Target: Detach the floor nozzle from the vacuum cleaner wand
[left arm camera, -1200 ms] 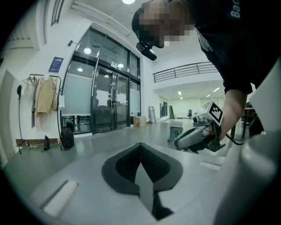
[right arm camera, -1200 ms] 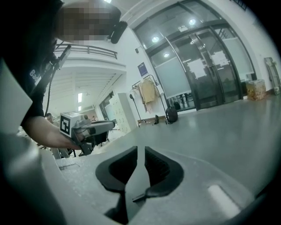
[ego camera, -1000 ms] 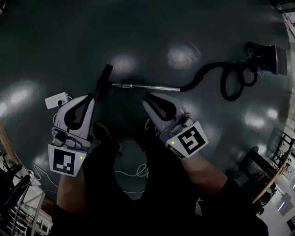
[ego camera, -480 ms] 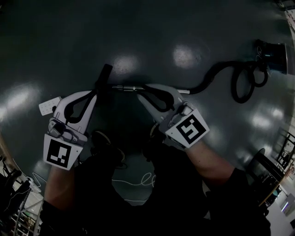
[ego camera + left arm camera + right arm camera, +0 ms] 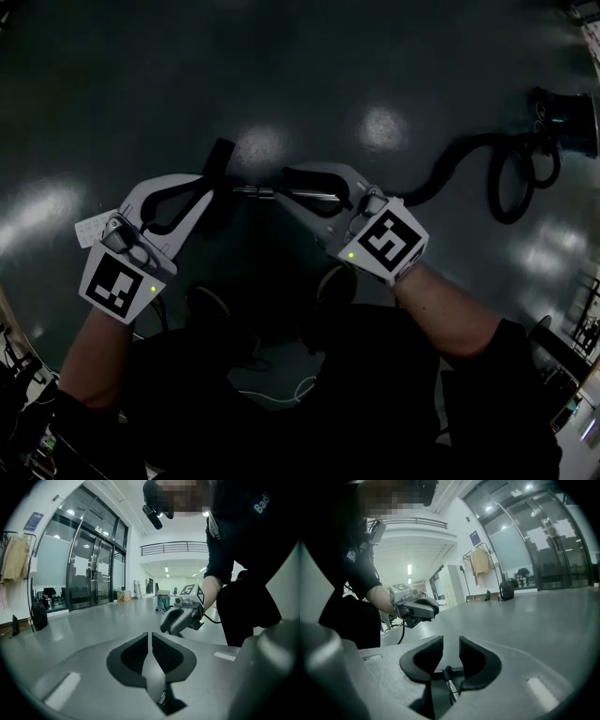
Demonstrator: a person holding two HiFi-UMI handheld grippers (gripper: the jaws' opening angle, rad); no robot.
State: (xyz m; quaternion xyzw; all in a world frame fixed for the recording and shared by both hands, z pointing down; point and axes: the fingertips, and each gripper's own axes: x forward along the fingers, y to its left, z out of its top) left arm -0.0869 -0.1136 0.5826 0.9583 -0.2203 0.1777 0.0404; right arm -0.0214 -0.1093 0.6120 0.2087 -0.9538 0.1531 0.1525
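Floor nozzle (image 5: 218,159) lies at 9 o'clock on the wand (image 5: 265,193), which runs 9-to-3. Since a second ago both grippers have sunk onto it. Left gripper (image 5: 202,192) has just cracked open, and right gripper (image 5: 292,187) has opened wider, wand beneath its gap, unclamped. Bare floor (image 5: 281,75) at 12; hose (image 5: 469,142) at 2.

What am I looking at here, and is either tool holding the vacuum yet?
A person wears a head camera and holds a two-jaw tool in each hand. The head view looks down on the left tool, the right tool and the floor, where a metal wand lies with its black nozzle, hose and vacuum body. The two gripper views look along each tool's jaws. Both tools' jaws have just been opening. The wand shows low in each gap, untouched, so nothing is gripped yet.
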